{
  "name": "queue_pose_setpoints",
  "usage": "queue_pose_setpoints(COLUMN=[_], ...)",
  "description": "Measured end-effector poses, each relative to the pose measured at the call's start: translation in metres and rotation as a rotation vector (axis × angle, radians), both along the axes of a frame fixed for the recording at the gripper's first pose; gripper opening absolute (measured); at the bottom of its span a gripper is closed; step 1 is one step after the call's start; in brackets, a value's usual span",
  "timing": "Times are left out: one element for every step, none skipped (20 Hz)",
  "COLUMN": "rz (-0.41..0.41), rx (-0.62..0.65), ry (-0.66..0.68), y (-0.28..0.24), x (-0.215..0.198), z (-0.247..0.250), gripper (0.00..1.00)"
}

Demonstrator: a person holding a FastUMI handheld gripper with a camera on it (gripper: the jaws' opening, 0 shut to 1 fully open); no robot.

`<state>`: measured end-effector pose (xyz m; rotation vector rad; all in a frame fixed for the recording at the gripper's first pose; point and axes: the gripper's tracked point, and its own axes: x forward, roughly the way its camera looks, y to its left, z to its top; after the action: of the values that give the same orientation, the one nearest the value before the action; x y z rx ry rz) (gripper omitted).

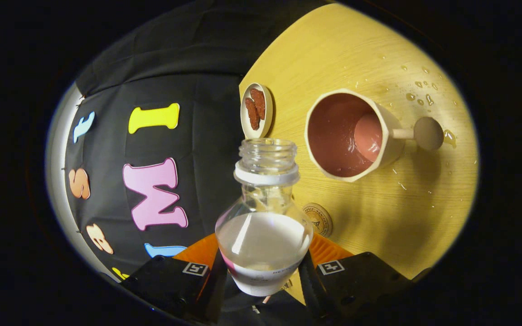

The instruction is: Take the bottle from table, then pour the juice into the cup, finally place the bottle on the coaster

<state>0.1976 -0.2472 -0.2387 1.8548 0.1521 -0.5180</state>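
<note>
The gripper [263,276] is pinching the uncapped bottle [264,217] at lower centre – pouring step; next, tipping its mouth toward the cup [351,136], upper right.

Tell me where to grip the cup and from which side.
Grip the cup across its faceted outer wall, coming from the side away from its knob-ended handle, probably; the wide open mouth gives little to pinch. The gripper is shut on the bottle, so that must be set down first.

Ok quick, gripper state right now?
Gripper: shut on the bottle, one finger on each side of its body; bottle is uncapped, with liquid inside.
</note>
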Motion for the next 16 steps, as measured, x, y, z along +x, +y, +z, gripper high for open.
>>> queue_pose_setpoints(rz=[-0.009, -0.016, -0.022, -0.025, -0.031, -0.041, -0.052, -0.064, -0.072, -0.083, -0.101, -0.115, -0.123, -0.130, -0.140, -0.148], rx=[0.028, 0.055, 0.081, 0.106, 0.129, 0.150, 0.174, 0.194, 0.215, 0.238, 0.262, 0.284, 0.304, 0.325, 0.349, 0.373], ry=[-0.001, 0.002, 0.005, 0.009, 0.010, 0.005, 0.000, -0.004, -0.004, -0.008, -0.018, -0.019, -0.016, -0.015, -0.016, -0.024], y=[0.000, 0.000, -0.001, -0.002, -0.003, -0.004, -0.006, -0.007, -0.008, -0.010, -0.014, -0.016, -0.018, -0.018, -0.018, -0.018], x=[0.001, 0.003, 0.005, 0.007, 0.008, 0.011, 0.014, 0.015, 0.015, 0.014, 0.017, 0.016, 0.015, 0.016, 0.017, 0.019], z=[-0.002, -0.004, -0.006, -0.006, -0.008, -0.008, -0.009, -0.008, -0.009, -0.007, -0.006, -0.006, -0.007, -0.007, -0.008, -0.006], gripper=[0.72, 0.72, 0.72, 0.72, 0.72, 0.73, 0.73, 0.73, 0.73, 0.73, 0.73, 0.73, 0.72, 0.73, 0.73, 0.73])
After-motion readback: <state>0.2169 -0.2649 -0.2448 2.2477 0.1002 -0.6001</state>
